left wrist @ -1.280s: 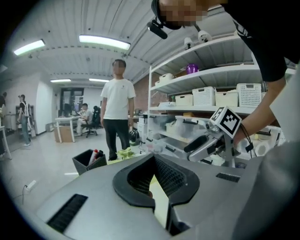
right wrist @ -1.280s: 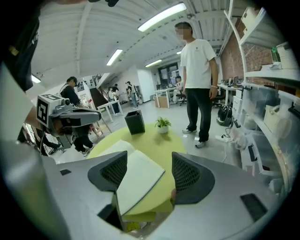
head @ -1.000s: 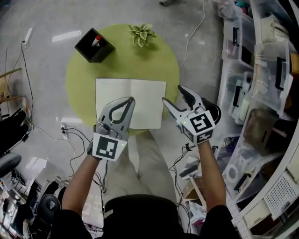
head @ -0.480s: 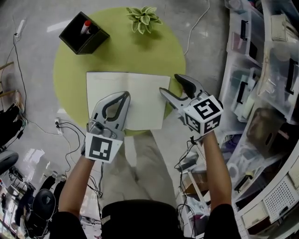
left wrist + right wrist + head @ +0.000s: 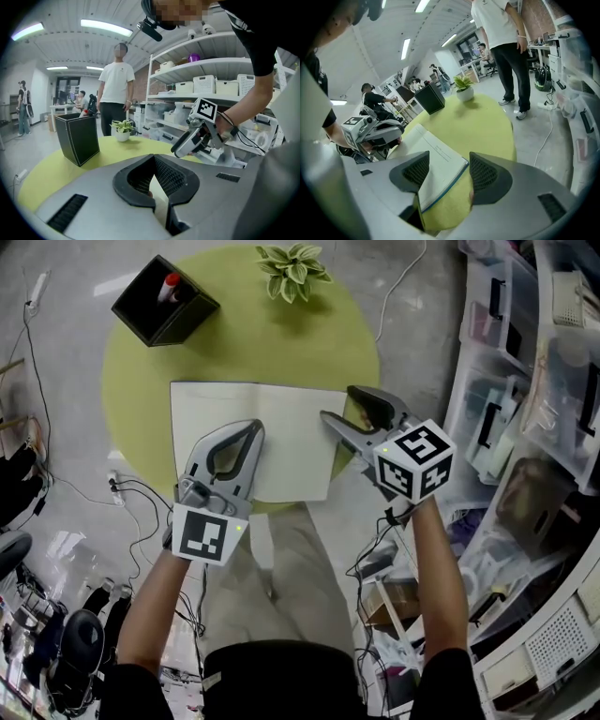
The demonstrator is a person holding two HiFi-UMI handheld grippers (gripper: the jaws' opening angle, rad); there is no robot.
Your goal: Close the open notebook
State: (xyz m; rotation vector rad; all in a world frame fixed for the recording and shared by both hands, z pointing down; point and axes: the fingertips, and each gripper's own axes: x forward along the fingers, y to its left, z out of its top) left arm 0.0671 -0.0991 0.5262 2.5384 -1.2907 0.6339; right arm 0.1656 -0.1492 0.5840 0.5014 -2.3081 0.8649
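Note:
The open notebook (image 5: 272,427) lies flat on the round green table (image 5: 281,343), white pages up. My left gripper (image 5: 254,428) hangs over its left page with the jaws shut, tips together and nothing in them; in its own view the left gripper (image 5: 153,158) shows a strip of white page through the loop of the jaws. My right gripper (image 5: 344,407) is at the notebook's right edge. In its own view the right gripper (image 5: 449,171) has its jaws wide and closing, and the blue-edged corner of the notebook (image 5: 436,164) lies between them, untouched.
A black box (image 5: 164,301) with a red-capped marker stands at the table's far left, a small potted plant (image 5: 292,259) at the far edge. Shelves of plastic bins (image 5: 525,381) line the right. A person in a white shirt (image 5: 115,89) stands beyond the table.
Both grippers have sunk toward the notebook. The right one has rolled and come in over the right edge, which now lies between its jaws.

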